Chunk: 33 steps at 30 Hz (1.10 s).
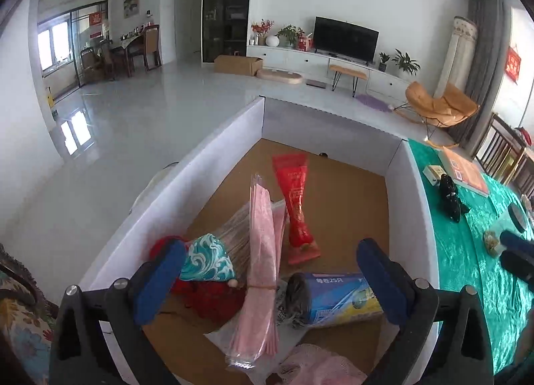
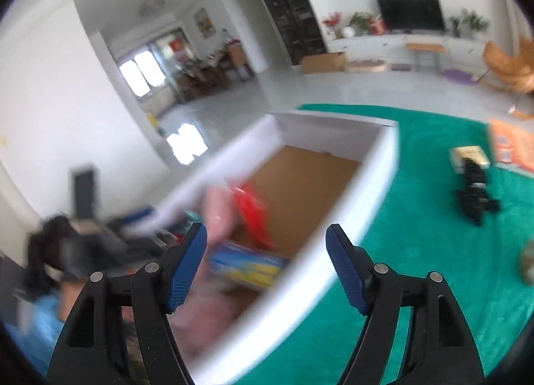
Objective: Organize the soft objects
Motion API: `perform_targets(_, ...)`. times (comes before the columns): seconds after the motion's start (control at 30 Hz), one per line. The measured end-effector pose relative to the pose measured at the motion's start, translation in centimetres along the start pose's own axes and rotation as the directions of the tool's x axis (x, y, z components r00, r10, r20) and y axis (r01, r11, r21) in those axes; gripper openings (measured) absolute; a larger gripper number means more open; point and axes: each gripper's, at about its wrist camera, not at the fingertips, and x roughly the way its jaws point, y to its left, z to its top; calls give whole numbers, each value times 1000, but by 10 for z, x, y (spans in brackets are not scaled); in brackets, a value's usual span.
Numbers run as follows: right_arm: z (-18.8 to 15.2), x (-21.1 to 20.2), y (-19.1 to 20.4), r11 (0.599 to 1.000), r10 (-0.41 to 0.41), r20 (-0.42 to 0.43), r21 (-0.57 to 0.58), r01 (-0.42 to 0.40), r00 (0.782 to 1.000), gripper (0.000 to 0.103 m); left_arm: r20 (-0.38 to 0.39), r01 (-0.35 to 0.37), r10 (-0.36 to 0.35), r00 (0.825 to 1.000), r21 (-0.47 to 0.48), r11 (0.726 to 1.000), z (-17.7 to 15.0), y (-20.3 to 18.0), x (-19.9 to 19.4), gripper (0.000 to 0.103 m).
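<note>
The left hand-held gripper [image 1: 270, 280] is seen tipped down over the open white box [image 1: 220, 138], with its blue pads [image 1: 160, 285] spread wide and nothing pinched between them, so it's fully released. Inside the box, on the brown cardboard bottom, a long pink packet in clear wrap [image 1: 262, 271] is laid roughly lengthwise, a red packet [image 1: 295, 200] is set just beyond it, a blue and yellow roll of bags [image 1: 337, 296] is lying on its side near the right pad, and a teal wave-patterned pouch [image 1: 208, 260] with something red under it is tucked by the left pad. More pink stuff is visible at the very bottom edge, too cropped to be named. The box is parked on a counter covered with green cloth [image 1: 467, 251], where a small black figure [image 1: 450, 196] is stood well apart from the box. The right hand-held gripper [image 2: 267, 268] is angled down toward the near right corner of the same box [image 2: 377, 164], jaws held apart and empty; that view is heavily smeared, so the soft things are only made out as pink, red and blue blurs inside the box
</note>
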Motion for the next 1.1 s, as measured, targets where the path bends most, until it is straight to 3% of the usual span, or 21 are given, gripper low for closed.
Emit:
perform_targets(0.1,-48,-1,-33,972,-232,-21,-50,230,973,77,3,67,-67,998,11,998,-1,-20,2,102)
perform_targets(0.17,-83,-1,-64,934,-358,-55,-32,357,932,77,3,130,-130,992,45,991,-4,-46,-4,102)
perform_targets(0.2,-102,-3,-83,904,-426,-75,-15,426,902,77,1,156,-156,988,65,986,-2,-59,-7,102)
perform_targets(0.3,-142,-18,-123,828,-552,-110,46,559,827,77,-17,230,-230,973,147,962,-6,-105,-10,102)
perform_targets(0.37,-156,-33,-144,796,-587,-113,100,597,802,77,-46,269,-265,963,208,941,-13,-140,-10,102)
perform_targets(0.5,-168,-50,-168,765,-596,-132,206,610,792,77,-113,326,-306,945,304,895,-28,-201,-6,102)
perform_targets(0.6,-166,-54,-175,738,-623,-149,212,640,768,77,-167,352,-311,935,375,857,-41,-238,0,102)
perform_targets(0.8,-161,-44,-186,737,-614,-172,226,637,771,80,-254,397,-313,915,430,811,-37,-291,37,102)
perform_targets(0.87,-160,-41,-188,739,-611,-172,224,635,772,81,-267,402,-311,912,428,810,-26,-306,56,102)
perform_targets(0.97,-161,-41,-187,742,-609,-172,222,633,774,82,-276,386,-291,916,403,830,0,-323,94,102)
perform_targets(1.03,-162,-39,-186,742,-609,-171,221,633,774,83,-253,355,-270,929,399,846,16,-336,120,102)
perform_targets(1.1,-162,-39,-186,743,-607,-171,222,631,776,84,-223,334,-261,939,417,845,29,-354,142,102)
